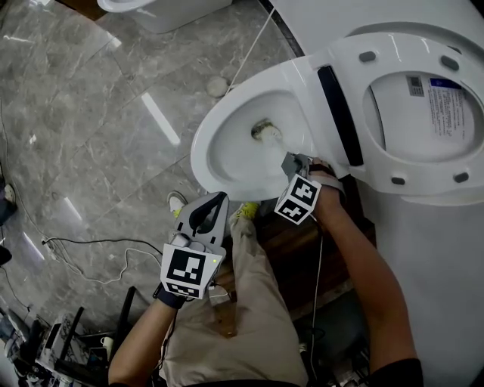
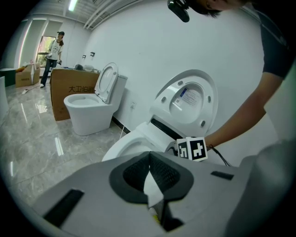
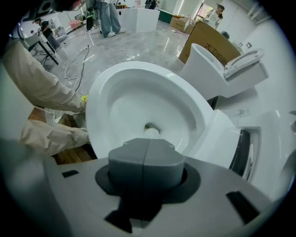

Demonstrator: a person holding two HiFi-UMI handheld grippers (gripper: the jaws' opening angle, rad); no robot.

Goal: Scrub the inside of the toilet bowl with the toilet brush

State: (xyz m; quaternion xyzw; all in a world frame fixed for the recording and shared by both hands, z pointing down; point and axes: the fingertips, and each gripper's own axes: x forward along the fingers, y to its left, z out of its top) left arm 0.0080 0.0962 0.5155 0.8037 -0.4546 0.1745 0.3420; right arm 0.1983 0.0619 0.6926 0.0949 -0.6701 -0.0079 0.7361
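Note:
The white toilet bowl (image 1: 206, 162) stands open, its seat and lid (image 1: 412, 113) tipped up to the right. My right gripper (image 1: 293, 161) reaches over the bowl's near rim, shut on the toilet brush, whose pale head (image 1: 265, 132) sits low in the bowl by the drain. In the right gripper view the closed jaws (image 3: 147, 144) point into the bowl (image 3: 134, 92), with the brush head (image 3: 151, 131) just past them. My left gripper (image 1: 220, 202) hangs outside the bowl below its rim, shut and holding nothing. The left gripper view (image 2: 149, 159) looks toward the toilet (image 2: 132, 143).
A second toilet (image 1: 162, 11) stands farther along the wall, with a cardboard box (image 2: 62, 90) behind it. Cables (image 1: 98, 257) trail over the grey marble floor at the left. A wooden board (image 1: 295, 249) lies under my knees by the bowl's base. A person (image 2: 53, 53) stands far off.

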